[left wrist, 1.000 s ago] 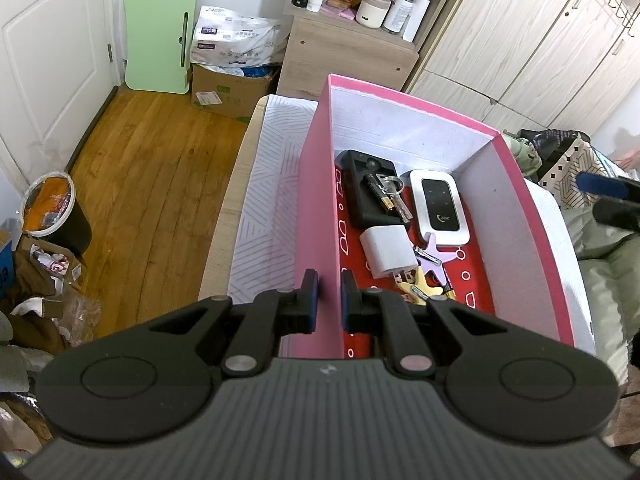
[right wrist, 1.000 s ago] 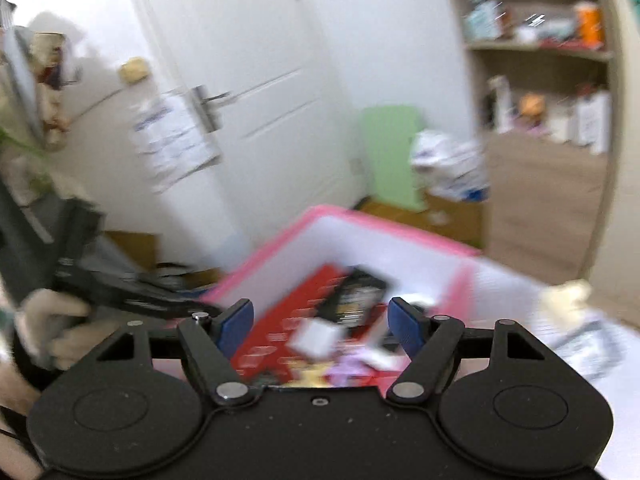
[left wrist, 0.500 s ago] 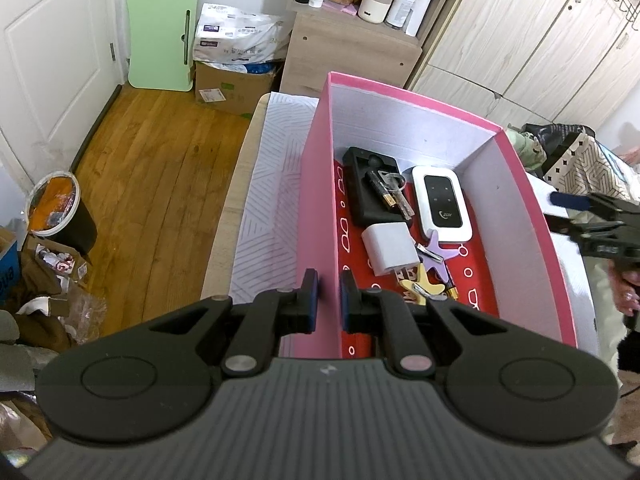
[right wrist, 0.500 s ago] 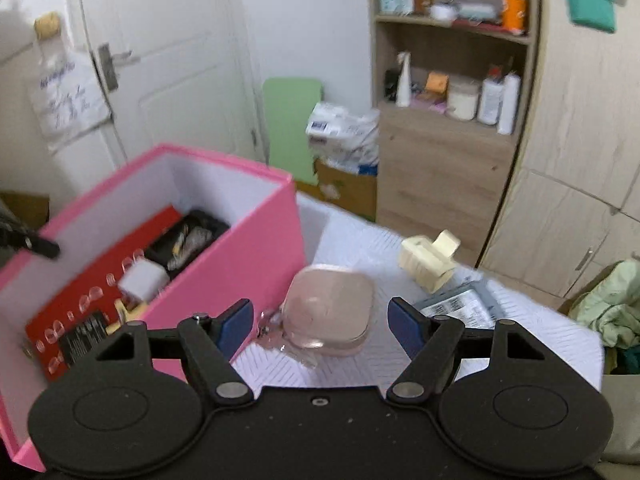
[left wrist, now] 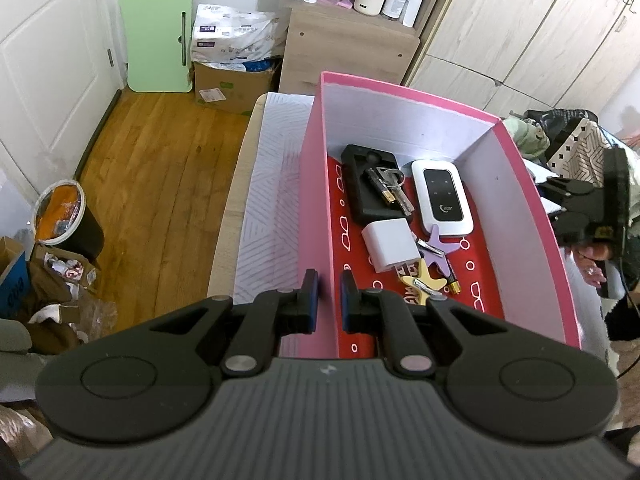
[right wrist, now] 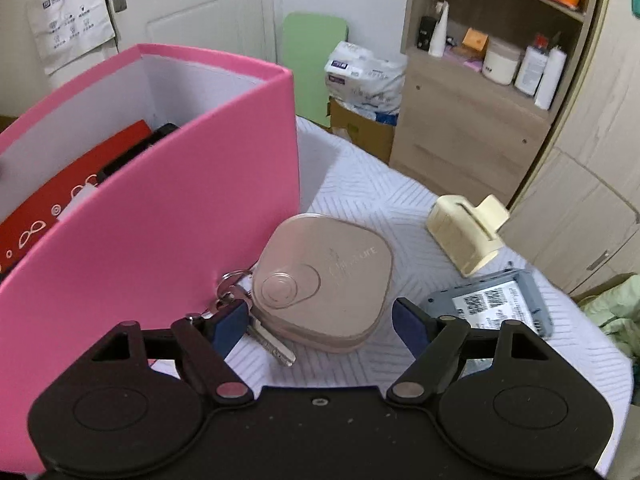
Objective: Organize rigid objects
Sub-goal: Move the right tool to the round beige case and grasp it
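Wooden plank floor (left wrist: 152,168), white panelled door (left wrist: 44,64), pale wood wardrobe (left wrist: 520,32), open shelf cabinet (right wrist: 476,92).

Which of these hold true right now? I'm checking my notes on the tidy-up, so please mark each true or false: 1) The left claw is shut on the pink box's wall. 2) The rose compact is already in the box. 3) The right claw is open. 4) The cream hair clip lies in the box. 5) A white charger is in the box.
1) True: the left claw pinches the pink box wall.
2) False: the rose compact lies on the table beside the box.
3) True: the right claw is open around the compact.
4) False: the cream hair clip lies on the table.
5) True: the white charger is inside.
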Tool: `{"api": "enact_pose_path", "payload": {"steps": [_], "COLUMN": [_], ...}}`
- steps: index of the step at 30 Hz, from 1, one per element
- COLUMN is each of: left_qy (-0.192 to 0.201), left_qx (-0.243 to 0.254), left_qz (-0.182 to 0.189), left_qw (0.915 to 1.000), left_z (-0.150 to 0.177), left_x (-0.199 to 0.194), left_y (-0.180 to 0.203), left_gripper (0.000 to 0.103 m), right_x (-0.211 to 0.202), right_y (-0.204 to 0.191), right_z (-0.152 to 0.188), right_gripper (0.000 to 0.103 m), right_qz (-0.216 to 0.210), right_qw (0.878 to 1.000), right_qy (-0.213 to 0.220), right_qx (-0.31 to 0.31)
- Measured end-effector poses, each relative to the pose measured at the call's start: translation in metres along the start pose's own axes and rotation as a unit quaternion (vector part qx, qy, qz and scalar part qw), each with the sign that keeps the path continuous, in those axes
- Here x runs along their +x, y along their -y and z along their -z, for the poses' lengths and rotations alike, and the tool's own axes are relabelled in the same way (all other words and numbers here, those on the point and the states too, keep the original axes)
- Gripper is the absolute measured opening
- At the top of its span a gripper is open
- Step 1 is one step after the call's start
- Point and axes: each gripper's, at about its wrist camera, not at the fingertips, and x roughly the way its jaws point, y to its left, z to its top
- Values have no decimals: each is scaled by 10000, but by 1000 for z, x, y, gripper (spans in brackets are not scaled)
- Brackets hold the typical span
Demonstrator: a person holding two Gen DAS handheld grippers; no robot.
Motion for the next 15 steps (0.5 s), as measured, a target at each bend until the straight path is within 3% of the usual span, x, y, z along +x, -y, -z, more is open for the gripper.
{"api": "enact_pose_path", "payload": {"steps": [4, 15], "left_qy": [-32, -24], "left_qx": [152, 901], "left_qz": [-138, -615], "left_qw": [9998, 9940], "left_z": [1, 5], "left_x": [-1, -2], "left_y": [6, 31], "left_gripper": [10, 10], "right_x": [8, -14], "right_y": [11, 8], "right_z": [-3, 9], "right_gripper": [83, 81], "right_qz": [-276, -186], "right_qw": [9993, 9982], "right_qy": [80, 223], "right_qx": [235, 522]}}
